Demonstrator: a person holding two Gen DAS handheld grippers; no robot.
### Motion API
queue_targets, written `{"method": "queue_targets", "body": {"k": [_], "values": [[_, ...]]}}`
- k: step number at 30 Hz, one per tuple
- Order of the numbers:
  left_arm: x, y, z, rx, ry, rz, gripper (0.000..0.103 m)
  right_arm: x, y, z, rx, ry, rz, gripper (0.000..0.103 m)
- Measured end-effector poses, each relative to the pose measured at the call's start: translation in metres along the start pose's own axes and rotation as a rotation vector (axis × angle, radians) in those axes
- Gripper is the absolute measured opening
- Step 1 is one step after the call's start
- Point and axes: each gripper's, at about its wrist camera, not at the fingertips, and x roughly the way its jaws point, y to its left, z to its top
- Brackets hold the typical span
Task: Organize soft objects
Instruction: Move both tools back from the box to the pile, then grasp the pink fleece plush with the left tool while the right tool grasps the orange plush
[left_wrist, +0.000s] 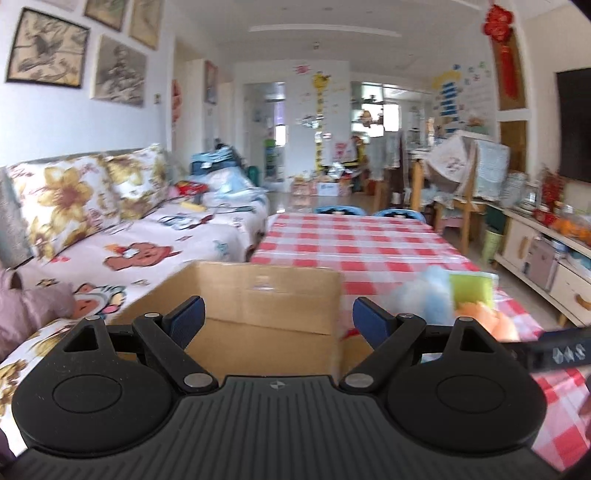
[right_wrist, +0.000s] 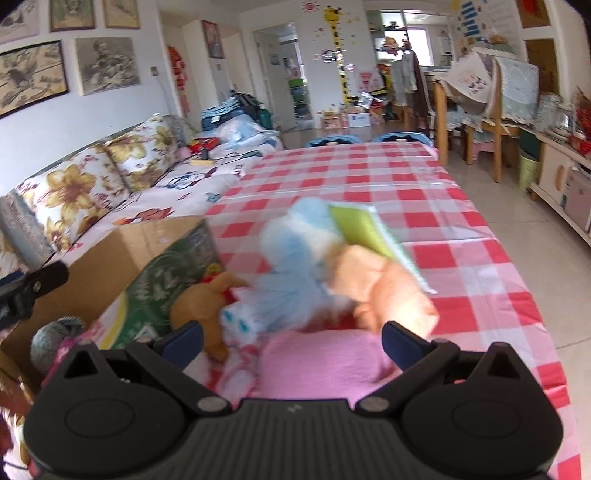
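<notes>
Two hand-held grippers are seen over a red-and-white checked tabletop, each with its blue-padded jaws spread wide and nothing held between them. Ahead of the left hand-held gripper, a brown cardboard box is seen with its open top facing up, and the spread jaws are framed against its inner walls. To the right of that gripper, a blurred heap of soft things is seen on the cloth, and part of the other tool's black body is caught at the right edge. Just ahead of the right hand-held gripper, a pink towel is spread on the tabletop, lying between the open fingers. Beyond the towel, a light-blue plush toy is piled against an orange plush toy, and a green-and-yellow sponge is leaned on top of both. To the left of the blue toy, a brown plush toy is seen touching a green printed bag, which is propped against the box wall. A grey fuzzy ball is seen at the far left, beside the box; whether it sits inside cannot be told. Left of the tabletop, a sofa with a cartoon-print cover and flowered cushions is seen.
</notes>
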Motion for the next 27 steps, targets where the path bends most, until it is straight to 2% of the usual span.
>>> {"method": "queue_targets", "body": {"k": [6,13,16,19,23,27], "values": [[0.002,-0.039,-0.009,0.081,0.016,-0.104,0.103,0.000,-0.029,0.008,0.043,-0.027,-0.069,0.102],[0.017,-0.092,-0.025,0.167,0.109,-0.254,0.103,0.013,-0.064,0.015,0.130,-0.018,-0.113,0.102],[0.027,-0.109,-0.035,0.155,0.163,-0.321,0.103,0.019,-0.072,0.018,0.125,-0.005,-0.097,0.102],[0.037,-0.129,-0.043,0.160,0.200,-0.356,0.103,0.025,-0.076,0.018,0.116,0.003,-0.072,0.102],[0.051,-0.154,-0.049,0.171,0.225,-0.381,0.103,0.036,-0.075,0.020,0.039,0.009,-0.076,0.102],[0.062,-0.171,-0.054,0.175,0.222,-0.391,0.103,0.046,-0.074,0.018,-0.004,0.042,-0.018,0.099]]}}
